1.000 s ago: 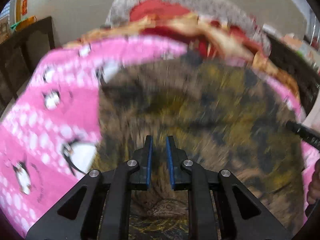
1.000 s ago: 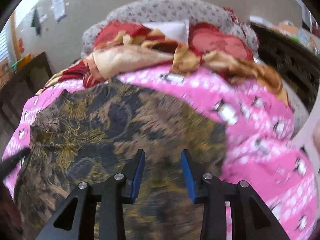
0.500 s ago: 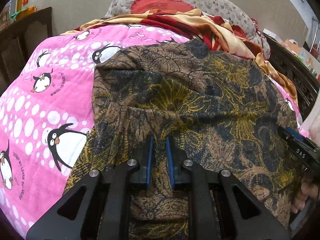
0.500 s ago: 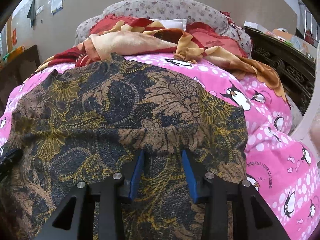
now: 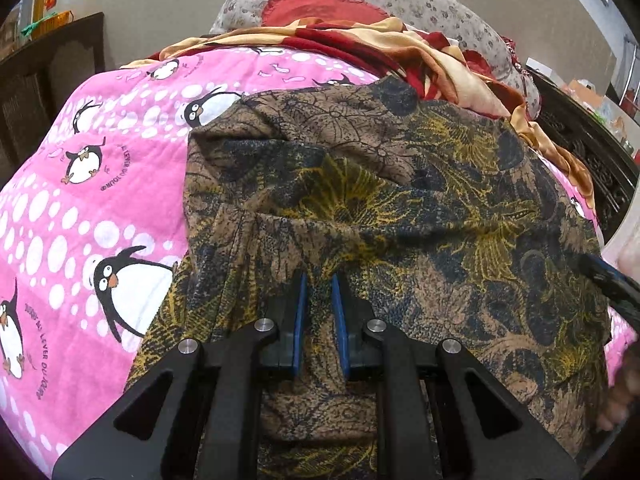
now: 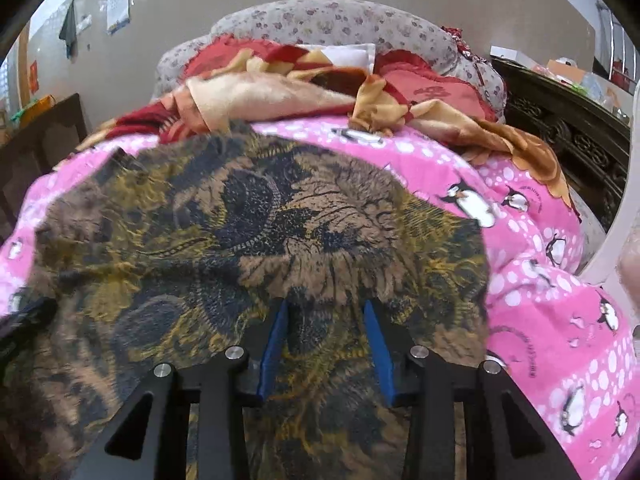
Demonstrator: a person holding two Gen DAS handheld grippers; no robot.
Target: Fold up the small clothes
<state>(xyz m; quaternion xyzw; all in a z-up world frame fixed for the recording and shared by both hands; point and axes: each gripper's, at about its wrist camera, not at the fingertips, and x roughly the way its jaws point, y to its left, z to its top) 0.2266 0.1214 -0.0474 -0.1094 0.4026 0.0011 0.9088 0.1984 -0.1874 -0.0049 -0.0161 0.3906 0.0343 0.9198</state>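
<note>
A brown, black and yellow patterned garment (image 5: 420, 208) lies spread on a pink penguin bedspread (image 5: 100, 200). My left gripper (image 5: 318, 280) is shut on a pinched ridge of its near edge, with cloth filling the narrow gap between the blue pads. In the right wrist view the same garment (image 6: 240, 220) drapes over the tips of my right gripper (image 6: 326, 308), whose wider-set jaws hold a gathered band of the cloth. The right gripper (image 5: 608, 280), with a hand behind it, shows at the left view's right edge. The left gripper (image 6: 24, 316) peeks in at the right view's left edge.
A crumpled red and beige blanket (image 5: 400, 48) and floral pillows (image 6: 340, 20) lie at the bed's far end. Dark carved wooden furniture (image 6: 568, 128) stands along the right side, and a dark cabinet (image 5: 48, 64) stands to the left. Pink bedspread (image 6: 540, 280) shows bare beside the garment.
A second ago both views were smeared by motion. The left view is sharp and still now. The right view has shifted slightly with the cloth. Both grips look unchanged.
</note>
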